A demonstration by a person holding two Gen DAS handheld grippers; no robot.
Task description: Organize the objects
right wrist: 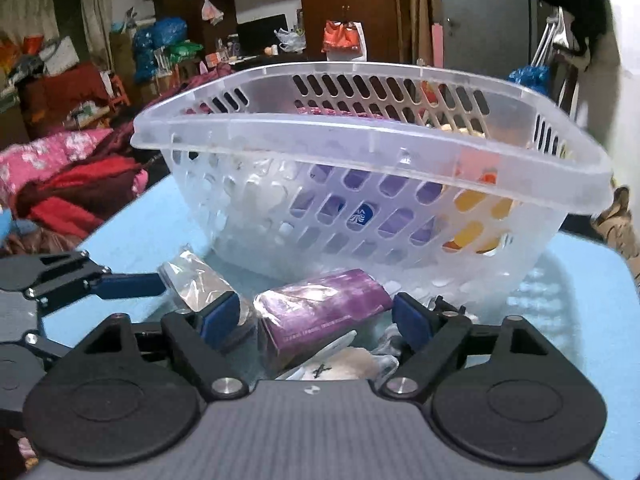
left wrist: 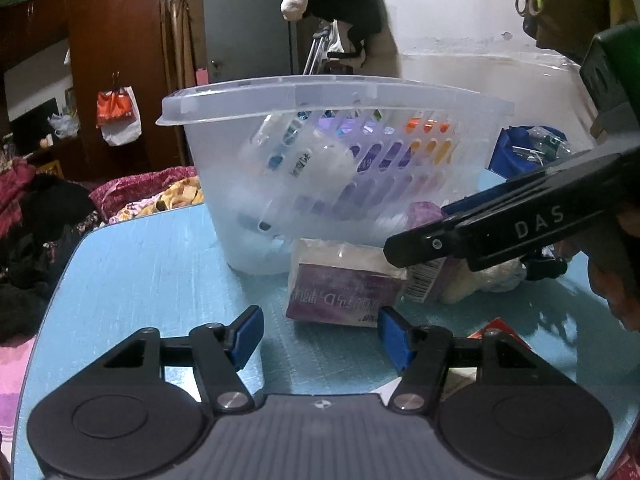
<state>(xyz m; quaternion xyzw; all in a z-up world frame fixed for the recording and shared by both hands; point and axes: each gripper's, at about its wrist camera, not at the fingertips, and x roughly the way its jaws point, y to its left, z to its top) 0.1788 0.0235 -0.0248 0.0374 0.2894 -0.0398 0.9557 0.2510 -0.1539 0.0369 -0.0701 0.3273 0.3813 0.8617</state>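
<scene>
A clear slotted basket [right wrist: 360,148] sits on a blue table [left wrist: 152,264]. The right gripper [right wrist: 320,316] straddles a purple box [right wrist: 324,304], jaws apart, not pressing. The left gripper [left wrist: 320,332] gapes, holding nothing.

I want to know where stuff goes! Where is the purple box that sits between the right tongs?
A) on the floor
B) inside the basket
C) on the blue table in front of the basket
C: the purple box lies on the blue table, outside the clear basket, between the open right tongs.
</scene>
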